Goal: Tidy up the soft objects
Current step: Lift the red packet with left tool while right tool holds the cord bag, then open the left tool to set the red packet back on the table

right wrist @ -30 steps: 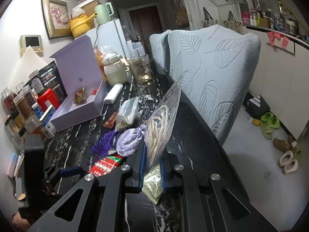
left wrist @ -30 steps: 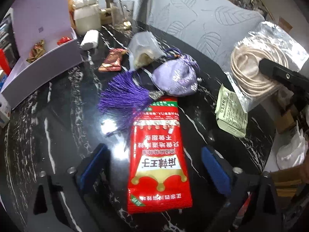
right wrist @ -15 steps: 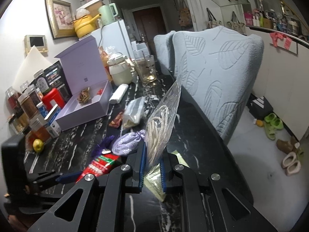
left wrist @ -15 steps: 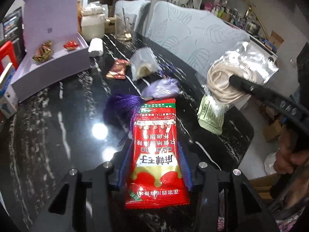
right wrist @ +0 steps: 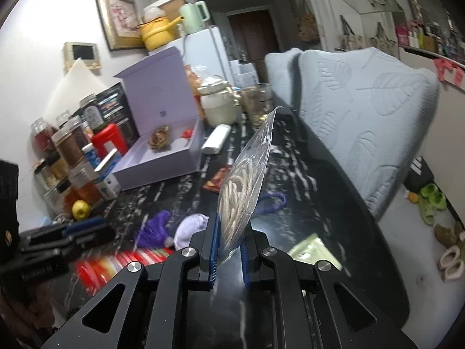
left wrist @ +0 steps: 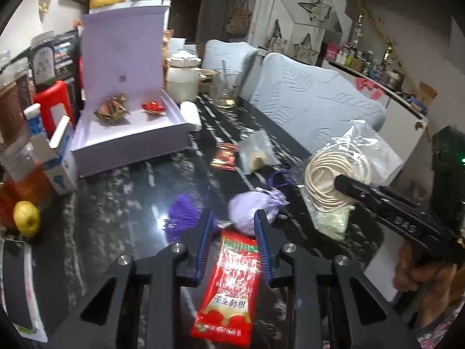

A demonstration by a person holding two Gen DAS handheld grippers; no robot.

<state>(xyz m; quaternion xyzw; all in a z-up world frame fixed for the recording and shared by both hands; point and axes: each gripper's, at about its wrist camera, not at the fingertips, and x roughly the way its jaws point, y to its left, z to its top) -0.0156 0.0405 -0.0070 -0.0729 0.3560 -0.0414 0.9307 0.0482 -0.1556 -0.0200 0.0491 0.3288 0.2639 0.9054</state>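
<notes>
Table edge: dark marble table [left wrist: 122, 203] rounds off on the right, close under the right hand-held gripper [right wrist: 228, 247]; light blue chair backs [left wrist: 314, 110] just past it.
Open room: bare shiny patch of table between the purple box [left wrist: 130, 145] and the purple tassel [left wrist: 183, 218]; left side packed with jars, a red tin and a yellow fruit [left wrist: 26, 218].
Left hand-held gripper [left wrist: 232, 250]: narrow, blue pads [left wrist: 203, 250] squeezing the red packet [left wrist: 229, 285] from both sides.
Red packet: held up off the table, long way pointing toward the camera, lower end hanging free.
Right hand-held gripper: pinched tight on a clear bag of cream cord [right wrist: 241, 197], bag standing on edge above the table.
Purple pouch [left wrist: 252, 209]: on the table just past the left pads, loop string [right wrist: 271, 202] behind it.
Purple box: lid up, two small wrapped things inside, near the far left of the table.
Only in left view: a hand [left wrist: 421, 273] on the right handle, the cord bag seen flat, a small clear bag [left wrist: 255, 154] by a red-brown wrapper [left wrist: 225, 157].
Only in right view: floor with slippers [right wrist: 433, 203], white fridge, framed picture on the wall, green paper packet [right wrist: 311, 248] lying flat near the table edge; red packet just a blur.
Changed since a second ago: left pads were wide apart with the red packet flat on the table, now shut on it and raised; more of the room in sight; right grip the same.
</notes>
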